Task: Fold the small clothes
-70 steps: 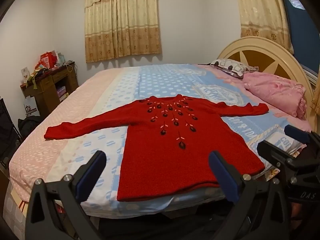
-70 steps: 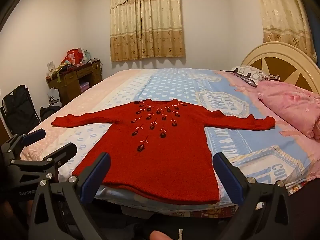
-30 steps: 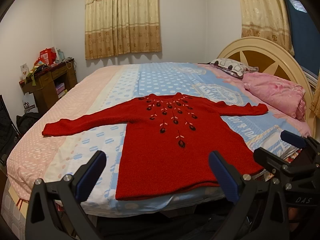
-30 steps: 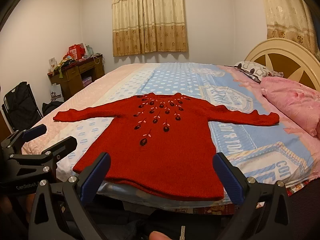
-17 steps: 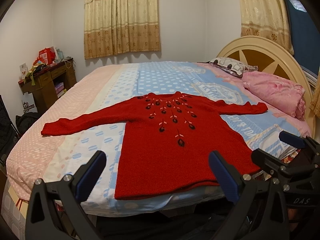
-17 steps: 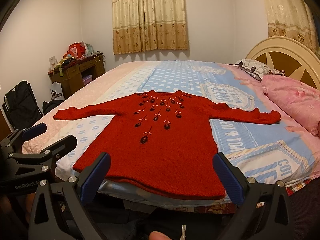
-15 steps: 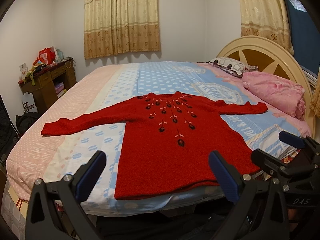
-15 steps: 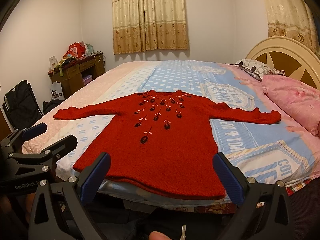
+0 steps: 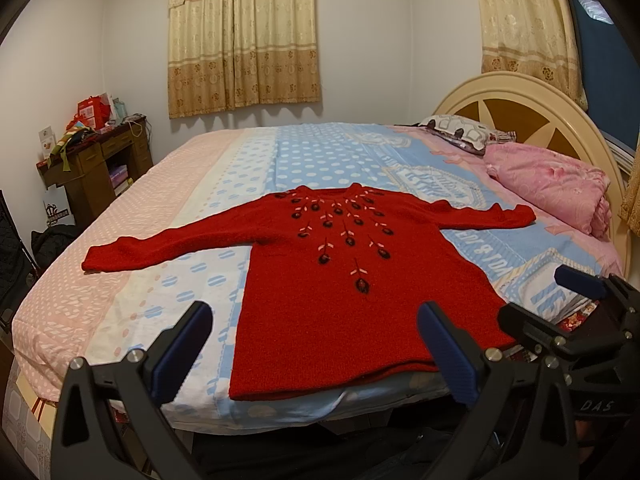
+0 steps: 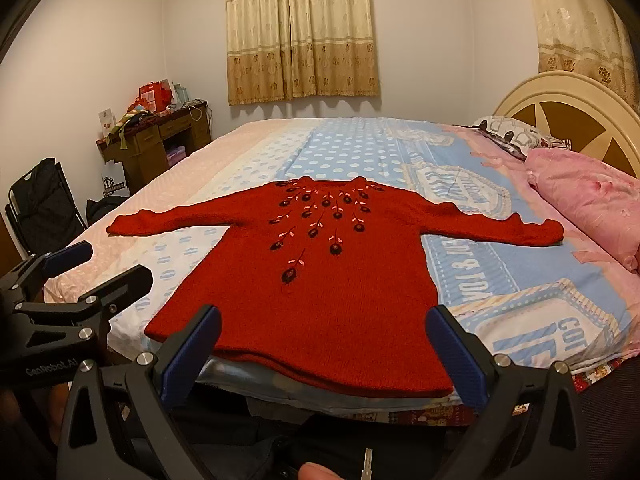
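Note:
A red knitted sweater (image 9: 340, 280) with dark embroidered flowers lies flat and face up on the bed (image 9: 320, 152), both sleeves spread out, its hem at the near edge. It also shows in the right wrist view (image 10: 320, 280). My left gripper (image 9: 316, 344) is open and empty, held just before the hem. My right gripper (image 10: 324, 344) is open and empty, also just short of the hem. Each gripper appears at the side of the other's view: the right one (image 9: 560, 320) and the left one (image 10: 76, 276).
A pink folded quilt (image 9: 548, 184) and a patterned pillow (image 9: 460, 132) lie by the cream headboard (image 9: 520, 100) at right. A cluttered wooden desk (image 9: 96, 160) and a black bag (image 10: 44, 208) stand left of the bed.
Both grippers have drifted slightly nearer and higher over the bed edge, so the sweater sits a little lower and closer. The sweater has not moved. Both grippers stay open.

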The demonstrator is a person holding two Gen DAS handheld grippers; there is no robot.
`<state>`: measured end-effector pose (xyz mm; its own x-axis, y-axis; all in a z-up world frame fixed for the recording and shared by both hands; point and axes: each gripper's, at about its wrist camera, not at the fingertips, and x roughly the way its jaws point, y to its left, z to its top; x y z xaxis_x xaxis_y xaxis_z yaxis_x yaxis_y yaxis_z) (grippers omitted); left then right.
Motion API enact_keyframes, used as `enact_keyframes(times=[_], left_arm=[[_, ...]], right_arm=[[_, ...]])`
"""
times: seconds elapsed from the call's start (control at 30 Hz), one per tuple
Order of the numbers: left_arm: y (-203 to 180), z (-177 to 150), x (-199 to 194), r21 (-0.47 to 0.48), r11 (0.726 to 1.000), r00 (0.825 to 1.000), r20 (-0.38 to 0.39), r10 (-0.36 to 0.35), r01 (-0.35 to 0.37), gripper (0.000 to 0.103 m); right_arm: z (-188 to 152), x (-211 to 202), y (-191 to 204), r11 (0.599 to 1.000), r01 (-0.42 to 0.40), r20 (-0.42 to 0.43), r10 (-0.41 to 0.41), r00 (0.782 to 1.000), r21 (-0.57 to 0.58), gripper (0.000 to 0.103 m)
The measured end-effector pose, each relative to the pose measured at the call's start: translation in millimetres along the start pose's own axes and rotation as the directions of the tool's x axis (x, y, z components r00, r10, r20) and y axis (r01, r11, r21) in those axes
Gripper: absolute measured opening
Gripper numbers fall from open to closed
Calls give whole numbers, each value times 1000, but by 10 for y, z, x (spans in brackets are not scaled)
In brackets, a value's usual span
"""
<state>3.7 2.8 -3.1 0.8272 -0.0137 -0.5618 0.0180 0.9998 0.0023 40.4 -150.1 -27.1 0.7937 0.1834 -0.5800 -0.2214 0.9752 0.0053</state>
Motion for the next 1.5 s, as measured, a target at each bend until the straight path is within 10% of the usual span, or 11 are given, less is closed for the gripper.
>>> enact_keyframes(times=[0.8,1.13,1.23,1.3,1.5], left_arm=[[-9,339,684,167,986,999,-48,14,-6,103],[-12,841,1351,234,972,1000,-7,25,-23,103],[34,961,1627,232,972,999,-23,39,-33,103],[66,1011,1784,226,974,999,-36,40,-31,103],[247,1109,2305,210,974,993,-55,100,-86,103]], right_arm=[[161,723,-472,1000,-23,-62,23,998,2,102],[469,1484,-1818,983,74,-131,-52,990,170,99],[627,1610,-2363,964,141,-152,-108,982,225,59],[702,1658,-2655,948,164,-162,-123,979,271,52],[741,1823,-3816,789,204,-190,-113,975,579,52]])
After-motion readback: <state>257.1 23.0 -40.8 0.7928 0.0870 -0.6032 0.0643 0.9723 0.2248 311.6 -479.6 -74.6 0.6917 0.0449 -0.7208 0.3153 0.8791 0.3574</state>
